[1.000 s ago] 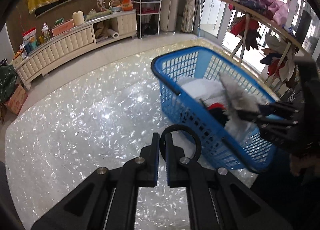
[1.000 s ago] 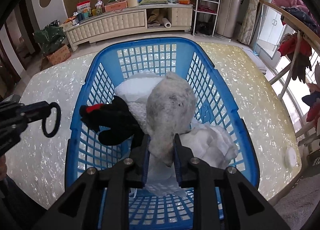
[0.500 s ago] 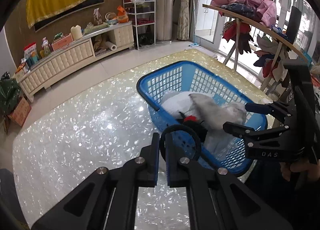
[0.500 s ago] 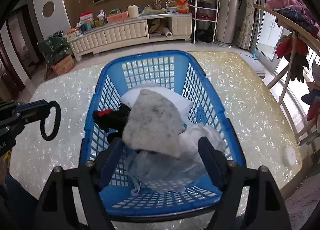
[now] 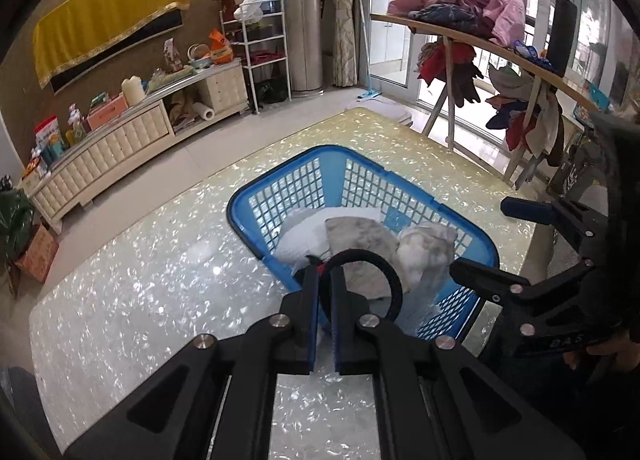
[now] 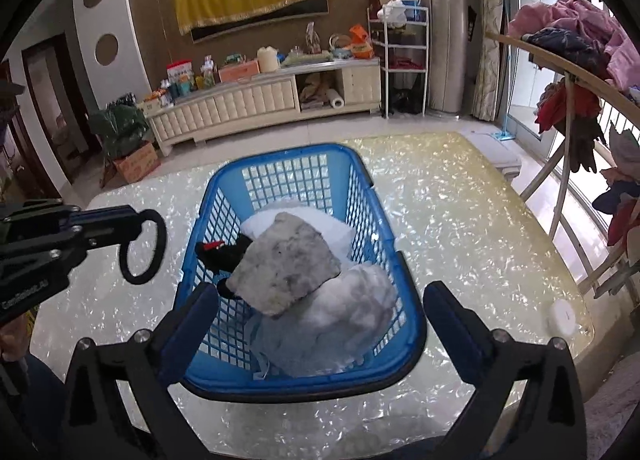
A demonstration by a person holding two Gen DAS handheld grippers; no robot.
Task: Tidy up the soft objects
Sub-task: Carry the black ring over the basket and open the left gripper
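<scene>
A blue laundry basket [image 6: 308, 376] stands on the shimmering tabletop [image 6: 460, 227], its long axis running away from the person toward the far cabinet. Inside it lie the soft things already gathered: a grey cushion [image 6: 286, 264] tilted on top, a black plush with a red patch [image 6: 224, 254] at its left, a white pillow [image 6: 320, 221] toward the far end and a pale bundle of cloth [image 6: 344, 312] nearest the person. The right tongs [image 6: 320, 324] hang over the near end of the basket, their jaws opening and now very wide, with nothing pressed between the pads; the cushion sits just beyond and below them, free. The left tongs [image 5: 323, 284] are pinched fully together on a black elastic ring [image 5: 390, 280], most likely a hair tie, which sticks out to the front and right of the tips. In the right wrist view that ring [image 6: 142, 246] hangs over bare tabletop just left of the basket's left wall, about level with the black plush. So the ring is the one soft thing not yet in the basket, and the basket lies directly to the right of the left tongs; a short sideways carry over the left rim seems all that is needed.
</scene>
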